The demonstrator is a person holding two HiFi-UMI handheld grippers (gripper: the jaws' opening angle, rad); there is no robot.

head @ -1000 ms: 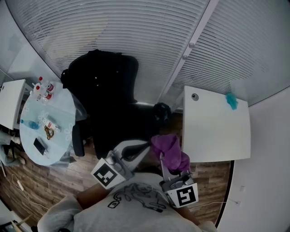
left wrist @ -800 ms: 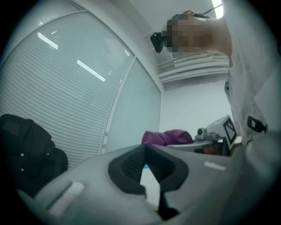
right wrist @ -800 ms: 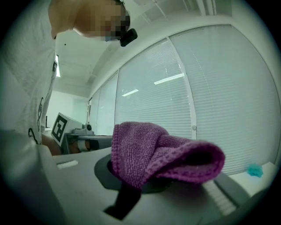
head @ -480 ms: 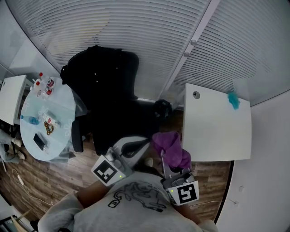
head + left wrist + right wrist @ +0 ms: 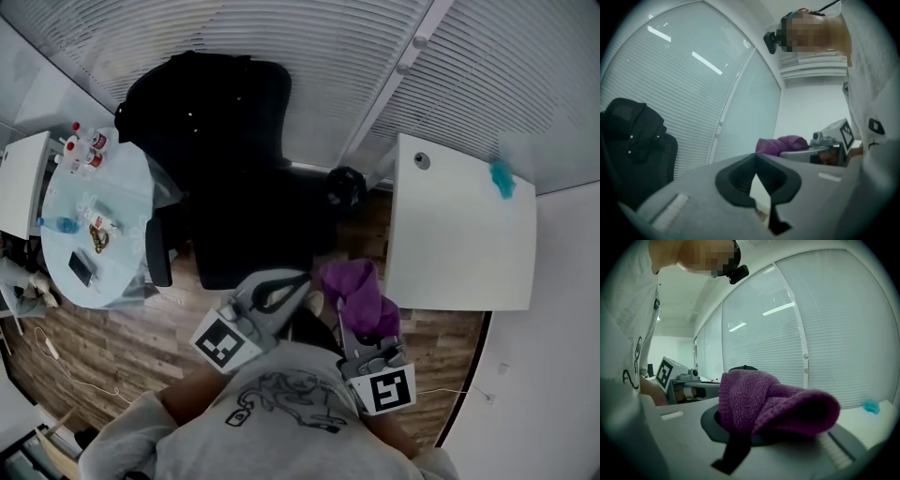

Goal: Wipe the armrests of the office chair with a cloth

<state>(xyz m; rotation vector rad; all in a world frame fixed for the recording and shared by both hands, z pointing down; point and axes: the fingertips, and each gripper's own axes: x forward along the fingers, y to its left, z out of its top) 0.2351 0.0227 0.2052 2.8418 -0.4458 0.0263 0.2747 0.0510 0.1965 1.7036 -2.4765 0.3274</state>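
Observation:
The black office chair point(image 5: 234, 187), with a dark jacket over its back, stands ahead of me before the window blinds. Its left armrest point(image 5: 159, 267) shows at the seat's side. My left gripper point(image 5: 298, 279) point(image 5: 755, 157) hangs just short of the seat's front edge, jaws shut with nothing in them. To its right, my right gripper point(image 5: 345, 305) point(image 5: 750, 427) is shut on a purple cloth point(image 5: 361, 295) point(image 5: 764, 401), which drapes over its jaws and hides the tips. The cloth point(image 5: 780, 144) also appears in the left gripper view.
A white desk point(image 5: 459, 234) stands at the right with a small teal thing point(image 5: 503, 178) at its far corner. A round glass table point(image 5: 122, 225) with bottles and a phone is left of the chair. A round black object point(image 5: 347, 187) lies between chair and desk. The floor is wood.
The head view has shifted a little, so the chair and the desk sit slightly differently in frame. Both grippers stay near my body, and the cloth remains held.

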